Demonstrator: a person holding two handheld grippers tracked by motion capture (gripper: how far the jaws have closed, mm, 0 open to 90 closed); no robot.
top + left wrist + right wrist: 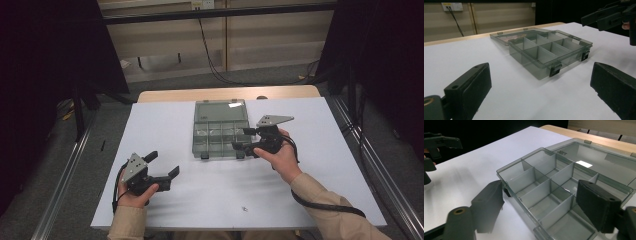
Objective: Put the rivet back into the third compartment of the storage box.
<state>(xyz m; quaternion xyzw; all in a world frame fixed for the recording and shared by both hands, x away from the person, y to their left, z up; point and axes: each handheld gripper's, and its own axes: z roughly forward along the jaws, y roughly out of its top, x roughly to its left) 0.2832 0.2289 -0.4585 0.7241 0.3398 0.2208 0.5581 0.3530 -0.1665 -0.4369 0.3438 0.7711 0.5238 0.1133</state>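
White counter point(165, 125) fills the middle of the high view; a bare wooden strip point(225, 93) shows along its far edge. Small dark speck point(244, 208) on the counter, lower centre. Grey floor point(165, 82) beyond and at both sides. Metal rails point(62, 185) run along the lower left and lower right. Black curtain point(50, 50) in the upper left, another in the upper right. Beige wall panels point(250, 35) at top centre, a black cable point(210, 60) hanging down them from a wall socket point(202, 4).

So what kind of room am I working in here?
Probably a lab recording station, not a home: a white-topped table flanked by black curtains, metal floor rails, and wall sockets with trailing cables.
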